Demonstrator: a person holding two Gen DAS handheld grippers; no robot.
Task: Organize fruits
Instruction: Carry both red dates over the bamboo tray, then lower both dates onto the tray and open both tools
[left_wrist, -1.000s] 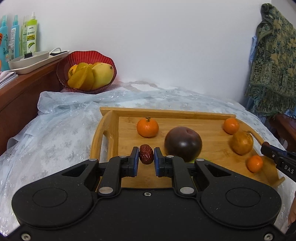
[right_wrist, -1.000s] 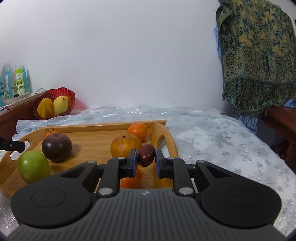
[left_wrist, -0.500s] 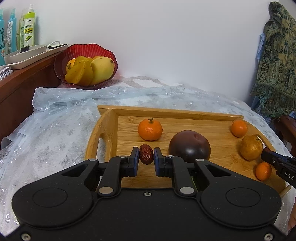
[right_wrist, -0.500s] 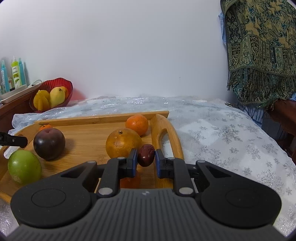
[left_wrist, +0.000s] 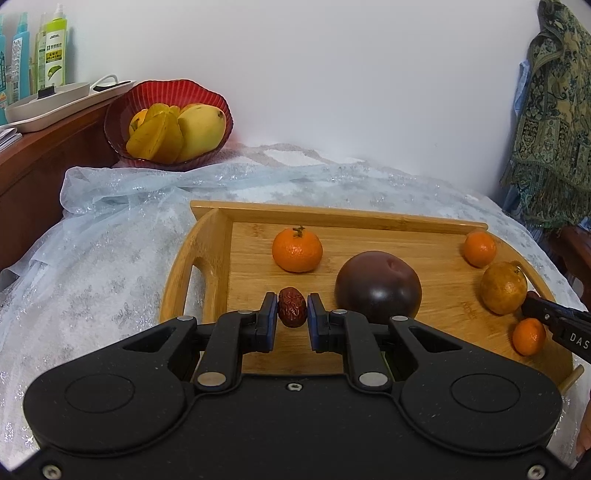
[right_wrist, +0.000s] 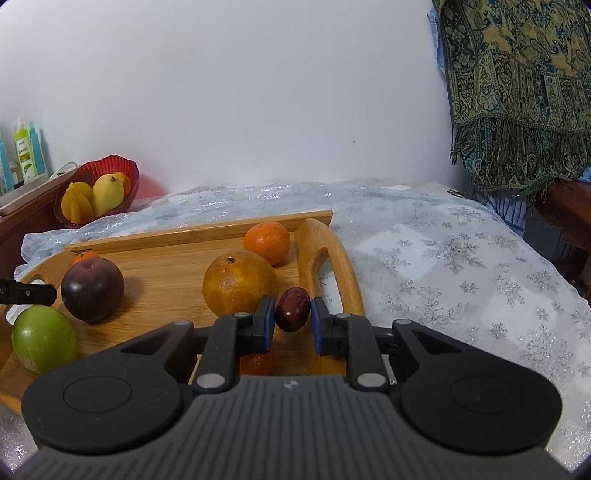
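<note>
Fingers, left: the left gripper (left_wrist: 291, 314) is closed tight on a wrinkled date (left_wrist: 291, 312), with both blue pads pressing its sides.
Wrinkled date, place: lower centre of the left wrist view, over the wooden tray (left_wrist: 210, 236) near its left handle, with the dark plum (left_wrist: 378, 286) to its right and a stemmed mandarin (left_wrist: 297, 249) beyond it.
Fingers, right: the right gripper (right_wrist: 293, 314) has just been opening slightly around a smooth date (right_wrist: 293, 308). The fruit sits between the pads against the left one, and a thin gap shows at the right one.
Smooth date, place: centre of the right wrist view, just beside the tray's right handle, with the big orange (right_wrist: 240, 282) to its left.
Other tray fruit: a green fruit (right_wrist: 44, 343) at the lower left of the right wrist view, beside the plum.
Background: a red bowl (left_wrist: 122, 110) of yellow fruit at the upper left, off the tray.
Surface: a pale snowflake cloth (left_wrist: 110, 258) under the tray.
</note>
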